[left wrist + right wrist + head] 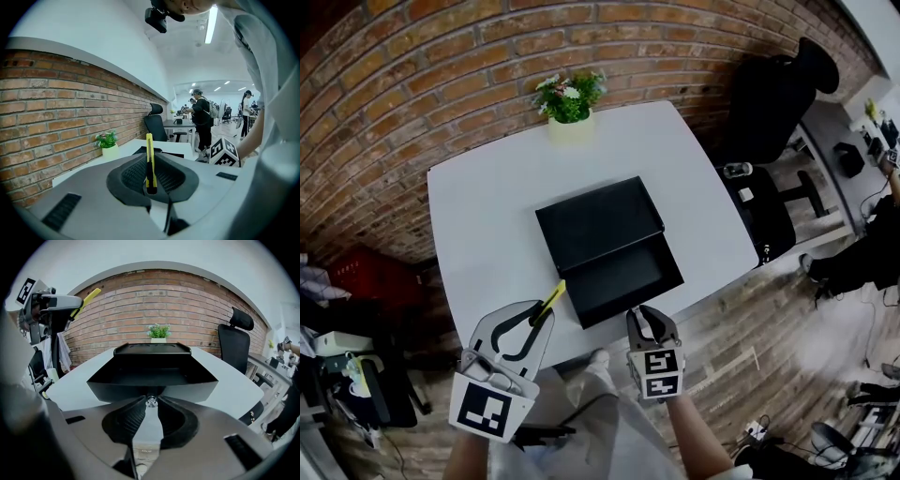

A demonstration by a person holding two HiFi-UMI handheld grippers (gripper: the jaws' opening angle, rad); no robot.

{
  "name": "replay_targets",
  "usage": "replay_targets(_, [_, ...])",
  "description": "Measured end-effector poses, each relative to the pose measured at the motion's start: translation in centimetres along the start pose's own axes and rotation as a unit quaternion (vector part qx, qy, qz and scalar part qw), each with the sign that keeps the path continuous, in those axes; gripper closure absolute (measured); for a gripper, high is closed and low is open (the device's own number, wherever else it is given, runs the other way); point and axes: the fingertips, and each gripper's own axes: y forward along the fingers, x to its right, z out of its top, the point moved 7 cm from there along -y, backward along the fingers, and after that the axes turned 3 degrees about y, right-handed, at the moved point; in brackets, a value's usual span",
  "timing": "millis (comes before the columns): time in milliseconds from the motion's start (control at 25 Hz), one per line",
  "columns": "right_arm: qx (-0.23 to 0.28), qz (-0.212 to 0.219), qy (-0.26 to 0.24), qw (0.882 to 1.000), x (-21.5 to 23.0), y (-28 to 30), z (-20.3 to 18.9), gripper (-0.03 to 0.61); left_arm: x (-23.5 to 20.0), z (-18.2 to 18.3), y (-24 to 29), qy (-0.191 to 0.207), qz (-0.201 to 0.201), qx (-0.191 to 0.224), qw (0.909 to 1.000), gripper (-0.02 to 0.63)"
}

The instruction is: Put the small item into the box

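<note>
Box (609,246), black and lying open, sits in the middle of a white table (487,216) in the head view. Its open tray is toward the person and its other half toward a potted plant (570,103) at the far edge. The tray's near corner comes close to the table's near edge. Bare table lies to the left and right of the box. The left tool (542,314) hangs over the near edge, gripping a yellow knife (551,298). The right tool (642,323) is at the tray's near rim. Both carry black-and-white square markers.

In the left gripper view, the left tool (150,190) is clenched on the knife (149,159), which stands upright. The plant (108,140), the box (154,151) and an office chair (154,124) lie beyond.

In the right gripper view, the right tool (151,401) pinches a small clear item (151,402) at its tips, just before the box (152,373) and its open tray. The table (234,385) is bare on both sides. The plant (158,331) stands behind the box. Print on the tool's body is too small to read.
</note>
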Motion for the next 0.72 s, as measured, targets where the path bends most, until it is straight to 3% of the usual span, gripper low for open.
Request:
replay_targets(360, [0.054,-0.045,0.014,0.997,1.2,-3.4,1.5,0.499,0.0,1.1,0.7,0.0,-0.018,0.017,0.9997,0.554])
replay_targets(720, [0.116,-0.097,0.043,0.987,3.3,-8.5,3.7,0.52,1.3,2.3,4.2,0.008,-0.065,0.021,0.9976,0.554])
